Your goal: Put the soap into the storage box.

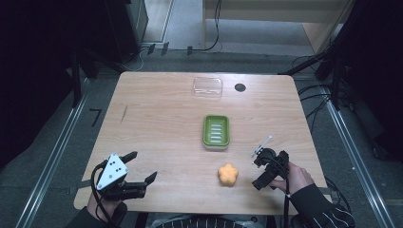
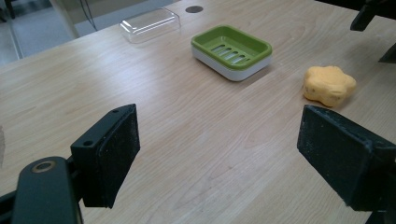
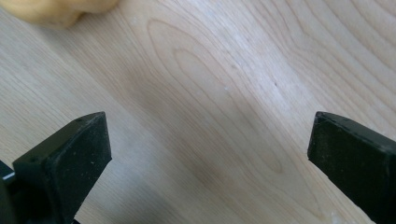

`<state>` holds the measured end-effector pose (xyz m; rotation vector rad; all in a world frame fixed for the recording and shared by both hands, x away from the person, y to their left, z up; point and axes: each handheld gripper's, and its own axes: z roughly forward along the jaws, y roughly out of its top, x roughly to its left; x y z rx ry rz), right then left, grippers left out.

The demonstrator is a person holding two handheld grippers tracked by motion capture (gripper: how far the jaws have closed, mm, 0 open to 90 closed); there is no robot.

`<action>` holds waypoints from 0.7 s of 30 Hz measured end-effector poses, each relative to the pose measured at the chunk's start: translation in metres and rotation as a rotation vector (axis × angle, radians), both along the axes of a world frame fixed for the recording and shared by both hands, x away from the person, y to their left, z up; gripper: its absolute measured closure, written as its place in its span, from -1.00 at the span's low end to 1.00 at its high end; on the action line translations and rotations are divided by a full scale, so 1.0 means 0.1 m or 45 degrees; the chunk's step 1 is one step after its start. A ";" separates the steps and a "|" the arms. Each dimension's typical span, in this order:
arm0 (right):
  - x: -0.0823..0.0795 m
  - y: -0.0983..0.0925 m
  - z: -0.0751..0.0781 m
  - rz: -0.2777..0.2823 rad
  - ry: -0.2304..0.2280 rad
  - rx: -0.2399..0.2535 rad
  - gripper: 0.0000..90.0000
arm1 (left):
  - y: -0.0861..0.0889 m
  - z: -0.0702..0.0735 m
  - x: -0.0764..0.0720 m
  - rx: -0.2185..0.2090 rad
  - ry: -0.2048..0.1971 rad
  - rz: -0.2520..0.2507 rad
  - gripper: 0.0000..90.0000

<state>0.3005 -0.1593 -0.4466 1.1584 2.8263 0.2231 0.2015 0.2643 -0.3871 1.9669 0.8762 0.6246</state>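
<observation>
An orange flower-shaped soap (image 1: 228, 174) lies near the table's front edge, also seen at the right of the left gripper view as the soap (image 2: 328, 85). A green soap dish (image 1: 216, 131) on a white base sits at mid-table; the dish (image 2: 231, 51) is empty. A clear plastic lid (image 1: 207, 87) lies at the far side. My left gripper (image 1: 142, 166) stands open at the front left, pointing right. My right gripper (image 1: 257, 173) is open just right of the soap, its jaws wide apart over bare wood (image 3: 210, 154), with the soap's edge (image 3: 56, 10) at the top left.
A dark round hole or cap (image 1: 240, 87) sits in the wooden table (image 1: 157, 118) beside the lid. Cables and black stands surround the table on the floor.
</observation>
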 end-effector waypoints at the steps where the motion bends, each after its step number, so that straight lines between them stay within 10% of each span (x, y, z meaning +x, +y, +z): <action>1: 0.00 0.02 0.00 0.008 -0.005 0.004 -1.00 | 0.00 0.00 0.00 -0.001 0.000 0.000 -0.70; 21: -0.01 0.34 0.10 0.105 -0.044 0.019 -1.00 | 0.00 0.00 0.00 0.005 0.005 -0.001 -0.70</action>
